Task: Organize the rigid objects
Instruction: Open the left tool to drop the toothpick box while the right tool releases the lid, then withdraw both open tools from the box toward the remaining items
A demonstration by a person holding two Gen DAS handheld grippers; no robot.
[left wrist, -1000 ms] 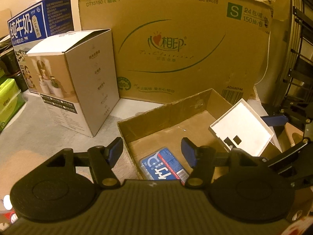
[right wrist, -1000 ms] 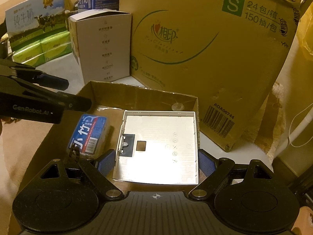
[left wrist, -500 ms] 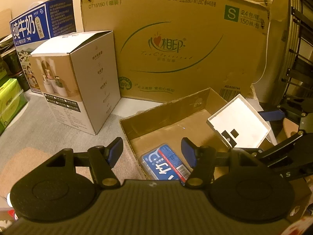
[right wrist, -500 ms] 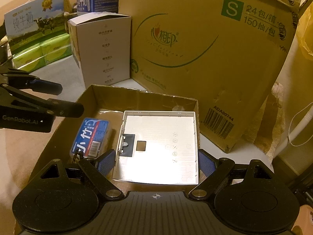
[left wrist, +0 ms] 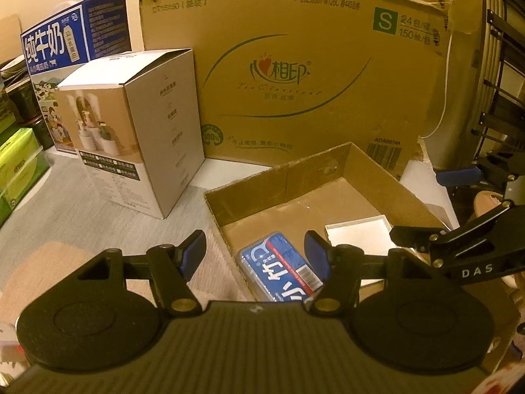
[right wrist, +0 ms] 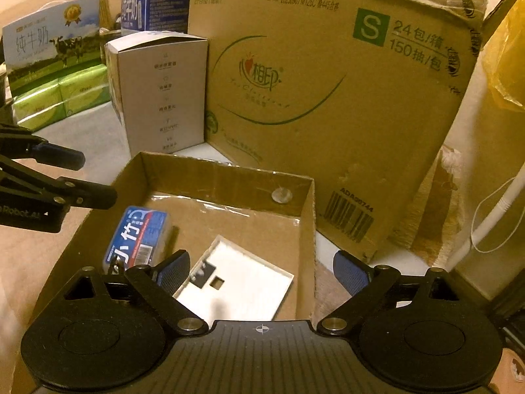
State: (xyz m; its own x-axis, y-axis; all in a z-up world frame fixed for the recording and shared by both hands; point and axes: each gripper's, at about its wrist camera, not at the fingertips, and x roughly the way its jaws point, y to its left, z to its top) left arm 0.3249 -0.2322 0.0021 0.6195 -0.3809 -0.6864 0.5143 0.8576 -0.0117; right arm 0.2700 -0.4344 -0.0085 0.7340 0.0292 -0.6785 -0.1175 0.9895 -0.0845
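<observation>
A shallow open cardboard box [left wrist: 279, 170] [right wrist: 226, 167] stands on the floor. In it lie a blue plastic case [left wrist: 282, 272] [right wrist: 137, 236] at the left and a white square panel [left wrist: 357, 233] [right wrist: 236, 289] at the right, turned at an angle. My right gripper [right wrist: 262, 267] [left wrist: 436, 207] hovers over the panel. Its jaws are opening, and the panel rests on the box floor below them, free of the pads. My left gripper [left wrist: 254, 251] [right wrist: 78, 175] stands open above the box's left wall, near the blue case, with nothing between its fingers.
A large brown carton [left wrist: 295, 75] [right wrist: 328, 98] stands right behind the box. A white product box [left wrist: 137, 138] [right wrist: 164, 92], milk cartons [left wrist: 72, 42] [right wrist: 49, 49] and green tissue packs [right wrist: 59, 101] stand at the left. A black rack [left wrist: 498, 82] and a white cable [right wrist: 498, 210] are at the right.
The white panel, earlier held across the right gripper's jaws, has dropped into the box and turned. The right jaws have spread wider. The left gripper has barely moved.
</observation>
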